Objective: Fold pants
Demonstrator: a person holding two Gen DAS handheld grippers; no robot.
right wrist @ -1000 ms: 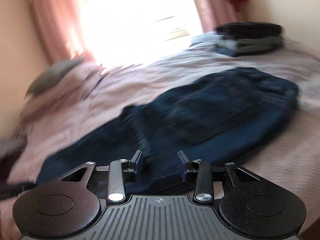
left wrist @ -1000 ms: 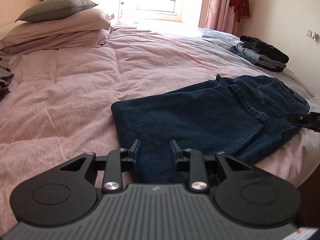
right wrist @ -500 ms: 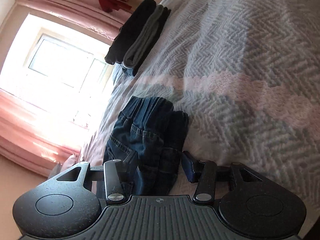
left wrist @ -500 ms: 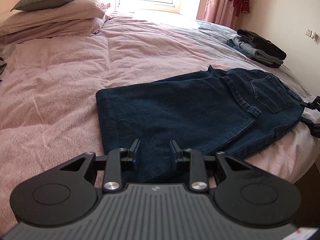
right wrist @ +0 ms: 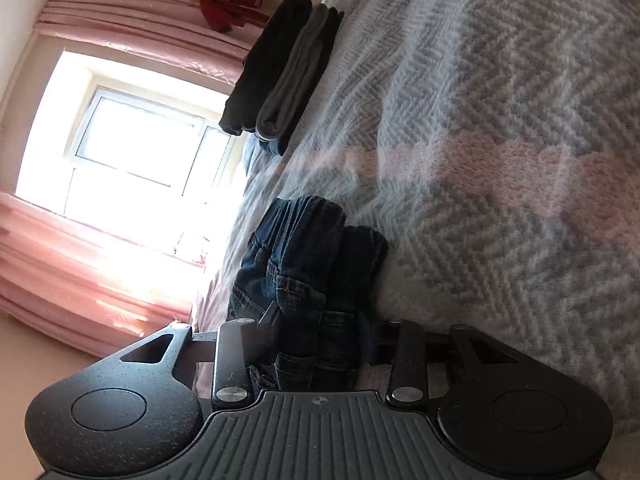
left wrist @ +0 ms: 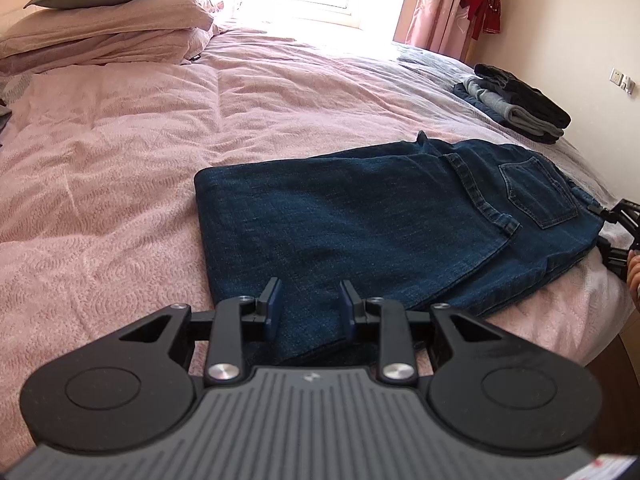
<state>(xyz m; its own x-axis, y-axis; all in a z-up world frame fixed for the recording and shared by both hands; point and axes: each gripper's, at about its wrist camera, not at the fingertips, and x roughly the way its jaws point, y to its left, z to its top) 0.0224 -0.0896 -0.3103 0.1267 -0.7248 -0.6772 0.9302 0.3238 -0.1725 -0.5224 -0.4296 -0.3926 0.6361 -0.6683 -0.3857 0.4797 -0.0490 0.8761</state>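
Observation:
Dark blue jeans [left wrist: 380,216] lie folded on the pink bedspread [left wrist: 120,160], back pocket up, waistband to the right. My left gripper [left wrist: 308,304] hovers open over the near edge of the leg end, its fingers apart above the denim. My right gripper [left wrist: 608,232] sits at the waistband on the far right. In the right wrist view, rolled sideways, the bunched waistband [right wrist: 304,240] fills the gap of that right gripper [right wrist: 320,328], whose jaws stand wide on either side of it. Whether the pads press the cloth is hidden by the denim.
A stack of folded clothes [left wrist: 516,104] sits at the bed's far right corner, also seen as the stack [right wrist: 280,72]. Pillows [left wrist: 104,20] lie at the head, far left. The bed edge drops off at right, where a hand [left wrist: 634,276] shows.
The right gripper swung round to the waistband end, rolled sideways, and has pushed further over the bunched denim. The left gripper has stayed open over the leg end, shifting only slightly.

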